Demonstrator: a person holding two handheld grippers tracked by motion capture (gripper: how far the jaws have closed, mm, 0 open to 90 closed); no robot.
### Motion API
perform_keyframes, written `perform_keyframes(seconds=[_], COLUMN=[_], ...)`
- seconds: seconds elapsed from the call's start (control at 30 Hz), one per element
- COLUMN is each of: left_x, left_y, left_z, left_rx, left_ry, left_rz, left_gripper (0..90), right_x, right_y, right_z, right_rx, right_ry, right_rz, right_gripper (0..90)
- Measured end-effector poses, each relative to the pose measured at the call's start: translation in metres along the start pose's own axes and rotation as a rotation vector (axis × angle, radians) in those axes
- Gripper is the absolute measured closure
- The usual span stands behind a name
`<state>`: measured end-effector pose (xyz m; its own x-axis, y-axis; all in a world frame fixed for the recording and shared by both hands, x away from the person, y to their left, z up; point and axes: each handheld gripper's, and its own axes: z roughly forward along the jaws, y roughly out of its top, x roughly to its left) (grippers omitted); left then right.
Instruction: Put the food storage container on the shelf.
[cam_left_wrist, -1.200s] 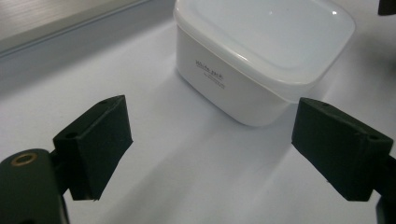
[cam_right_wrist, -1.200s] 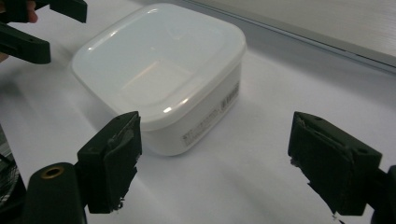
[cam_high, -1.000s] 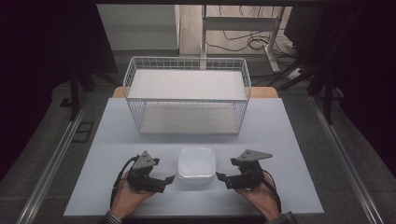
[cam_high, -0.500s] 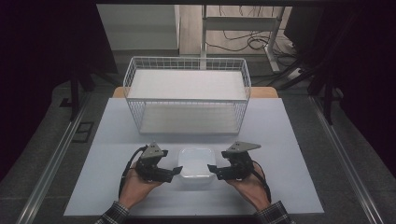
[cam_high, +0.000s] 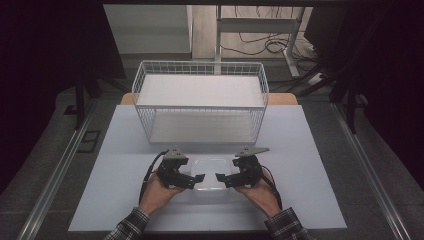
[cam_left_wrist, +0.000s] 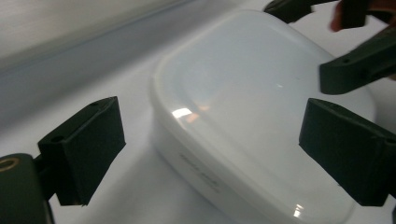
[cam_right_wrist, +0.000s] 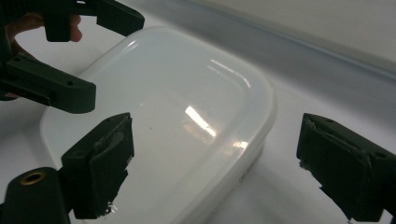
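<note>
Item: white lidded plastic container (cam_high: 210, 171), rounded corners, glossy lid, lying flat on the pale worktop (cam_high: 320, 165) near its front edge, between the person's two hands

Location relative to other stock: just in front of the white wire basket (cam_high: 200, 102), which stands at the back of the worktop; the container is apart from the basket, not inside it

Left tongs (cam_high: 199, 178): jaws spread wide, reaching over the container's left edge; in the left gripper view the container (cam_left_wrist: 261, 121) lies between the two black pads, with clear gaps on both sides, so nothing is gripped

Right tongs (cam_high: 218, 177): jaws likewise spread, reaching over the right edge; in the right gripper view the container (cam_right_wrist: 163, 126) sits between the pads, with no contact evident

Left hand (cam_high: 159, 192) and right hand (cam_high: 260, 191): low on the worktop, each wrapped round its tool, plaid sleeves entering from the bottom

Status of work, as a judgement: approach complete; both tongs are placed at opposite sides of the container, tips nearly facing each other over the lid. Grasp not yet made. Container not lifted; it rests fully on the worktop

Outstanding, as a judgement: closing both pairs of jaws on the container's sides or rim, raising it level, and carrying it onward, probably towards the basket behind
</note>
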<state>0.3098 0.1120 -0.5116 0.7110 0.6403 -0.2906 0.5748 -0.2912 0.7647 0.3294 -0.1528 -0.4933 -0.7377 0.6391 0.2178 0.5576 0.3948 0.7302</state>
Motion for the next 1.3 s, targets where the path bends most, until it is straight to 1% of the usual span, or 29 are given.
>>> perform_keyframes(seconds=[0.07, 0.1, 0.13, 0.17, 0.23, 0.3, 0.33, 0.37, 0.43, 0.47, 0.5, 0.53, 0.57, 0.6, 0.63, 0.67, 0.7, 0.73, 0.8, 0.83, 0.87, 0.9, 0.93, 1.0, 1.03, 1.1, 1.17, 1.27, 1.3], left_x=[0.001, 0.0, 0.0, -0.003, -0.008, -0.012, -0.013, -0.013, -0.017, -0.018, -0.019, -0.019, -0.018, -0.018, -0.018, -0.018, -0.018, -0.02, -0.019, -0.018, -0.018, -0.018, -0.018, -0.018, -0.017, -0.016, -0.013, -0.01, -0.006], left_y=[-0.002, -0.003, -0.003, -0.006, -0.008, -0.01, -0.012, -0.014, -0.016, -0.017, -0.018, -0.018, -0.022, -0.024, -0.024, -0.026, -0.026, -0.026, -0.027, -0.027, -0.027, -0.026, -0.025, -0.024, -0.021, -0.016, -0.012, -0.008, -0.004], left_z=[0.001, 0.0, 0.0, -0.002, -0.005, -0.011, -0.014, -0.018, -0.024, -0.026, -0.029, -0.029, -0.034, -0.037, -0.037, -0.041, -0.041, -0.042, -0.042, -0.042, -0.042, -0.042, -0.044, -0.045, -0.049, -0.052, -0.055, -0.058, -0.06], left_rx=[-0.001, -0.002, -0.002, -0.001, 0.002, 0.003, 0.0, -0.005, -0.022, -0.022, -0.027, -0.027, -0.05, -0.065, -0.065, -0.091, -0.091, -0.098, -0.102, -0.101, -0.101, -0.103, -0.109, -0.118, -0.128, -0.135, -0.141, -0.145, -0.147], left_ry=[-0.042, -0.065, -0.065, -0.069, -0.056, -0.044, -0.044, -0.047, -0.025, -0.025, -0.024, -0.024, -0.043, -0.051, -0.051, -0.056, -0.056, -0.024, -0.03, -0.016, -0.016, 0.007, 0.011, 0.01, 0.016, 0.024, 0.031, 0.037, 0.046], left_rz=[-0.02, -0.025, -0.025, -0.031, -0.032, -0.045, -0.061, -0.079, -0.091, -0.097, -0.097, -0.097, -0.13, -0.144, -0.144, -0.159, -0.159, -0.14, -0.151, -0.149, -0.149, -0.135, -0.132, -0.13, -0.117, -0.104, -0.098, -0.096, -0.097], left_gripper=[7.8, 12.2, 14.0, 14.1, 15.2, 19.3, 23.5, 29.6, 42.2, 47.0, 51.2, 54.9, 59.7, 63.2, 66.3, 69.6, 74.5, 78.2, 78.2, 78.5, 78.9, 79.0, 79.1, 79.3, 79.4, 79.5, 79.5, 79.5, 79.5], right_x=[-0.001, -0.003, -0.003, -0.003, 0.0, 0.001, 0.0, -0.001, -0.001, -0.001, -0.001, -0.001, 0.001, 0.002, 0.002, 0.003, 0.003, 0.004, 0.009, 0.011, 0.011, 0.017, 0.019, 0.02, 0.019, 0.019, 0.019, 0.019, 0.018], right_y=[-0.001, -0.001, -0.002, -0.004, -0.007, -0.01, -0.013, -0.015, -0.019, -0.02, -0.02, -0.02, -0.022, -0.023, -0.023, -0.023, -0.023, -0.024, -0.022, -0.022, -0.022, -0.02, -0.02, -0.019, -0.017, -0.014, -0.01, -0.005, 0.001], right_z=[0.001, 0.001, 0.001, 0.0, -0.003, -0.008, -0.012, -0.017, -0.026, -0.031, -0.034, -0.034, -0.038, -0.039, -0.039, -0.043, -0.044, -0.045, -0.045, -0.045, -0.045, -0.044, -0.043, -0.043, -0.043, -0.043, -0.042, -0.041, -0.039], right_rx=[0.004, 0.009, 0.017, 0.024, 0.036, 0.049, 0.059, 0.055, 0.024, 0.009, 0.006, 0.006, -0.004, -0.013, -0.013, -0.034, -0.045, -0.057, -0.059, -0.063, -0.063, -0.063, -0.064, -0.071, -0.091, -0.105, -0.129, -0.136, -0.147], right_ry=[0.025, 0.05, 0.084, 0.094, 0.098, 0.11, 0.123, 0.13, 0.12, 0.109, 0.11, 0.11, 0.112, 0.111, 0.111, 0.122, 0.112, 0.095, 0.059, 0.041, 0.041, 0.017, -0.002, -0.003, 0.004, 0.004, 0.003, 0.002, 0.001], right_rz=[0.021, 0.035, 0.056, 0.07, 0.102, 0.146, 0.186, 0.209, 0.245, 0.248, 0.254, 0.254, 0.265, 0.262, 0.262, 0.28, 0.273, 0.257, 0.224, 0.197, 0.197, 0.163, 0.14, 0.134, 0.132, 0.123, 0.116, 0.104, 0.097], right_gripper=[12.5, 16.5, 17.7, 17.7, 19.3, 25.9, 31.5, 36.7, 52.5, 60.2, 62.8, 62.8, 66.6, 68.5, 68.5, 74.3, 77.7, 77.6, 77.8, 77.8, 77.8, 77.8, 77.8, 77.8, 77.8, 77.8, 77.8, 77.8, 77.7])
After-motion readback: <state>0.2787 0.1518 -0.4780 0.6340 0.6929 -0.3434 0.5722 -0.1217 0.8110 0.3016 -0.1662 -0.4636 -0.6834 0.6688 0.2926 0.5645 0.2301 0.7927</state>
